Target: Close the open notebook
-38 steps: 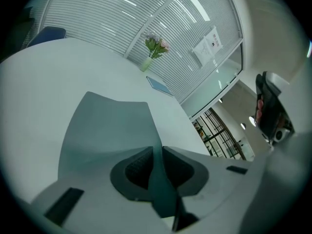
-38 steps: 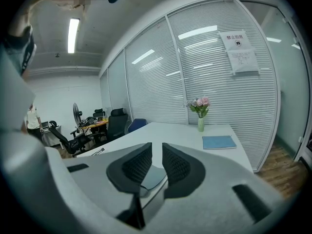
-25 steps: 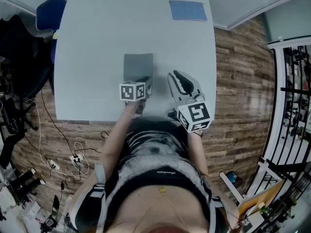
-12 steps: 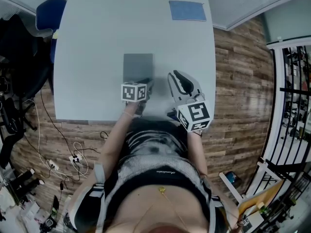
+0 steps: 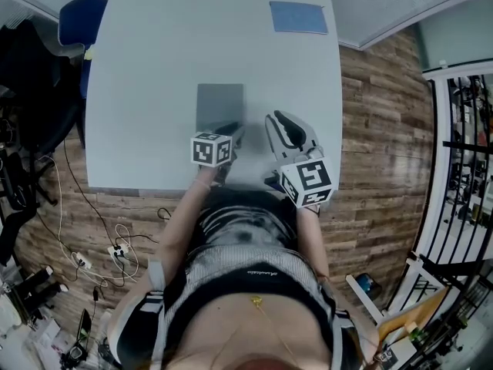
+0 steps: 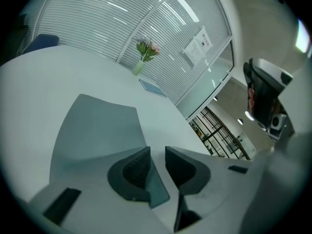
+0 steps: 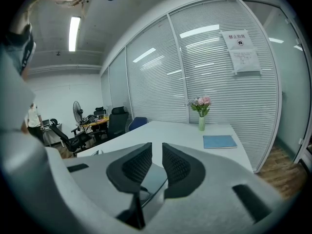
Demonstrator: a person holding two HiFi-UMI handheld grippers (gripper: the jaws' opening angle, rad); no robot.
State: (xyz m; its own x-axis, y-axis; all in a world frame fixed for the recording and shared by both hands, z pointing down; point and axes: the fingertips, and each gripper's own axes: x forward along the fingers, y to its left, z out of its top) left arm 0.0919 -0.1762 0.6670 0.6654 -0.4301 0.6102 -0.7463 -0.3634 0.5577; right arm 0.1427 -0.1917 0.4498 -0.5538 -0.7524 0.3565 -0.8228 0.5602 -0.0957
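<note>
The white table (image 5: 154,68) took up most of the head view. Nearly all of it was bare, which left plenty of room to work along the edge next to the person. A blue chair (image 5: 79,18) stood off the table's far left corner, out of the way. The grey notebook (image 5: 219,102) lay flat on the table a little in from that near edge. It showed as one plain rectangle with its cover up and no pages showing, so it looked already shut and the task was probably all but done. A blue pad (image 5: 298,17) sat well apart near the far right corner and seemed to have no part in this. The left tool (image 6: 156,155) pointed down at the notebook's near edge, with its tips just over the corner closest to the person. Its jaws had just been opening and stood a small way apart. Only the table showed through the gap, which fitted a cover let go once it was down. The right tool (image 7: 157,160) was held just to the right of the notebook, clear of it and tipped only slightly down. Its jaws were also a little apart with nothing between them, so it was most likely waiting in reserve. A small vase of flowers (image 7: 201,112) stood at the table's far end.
</note>
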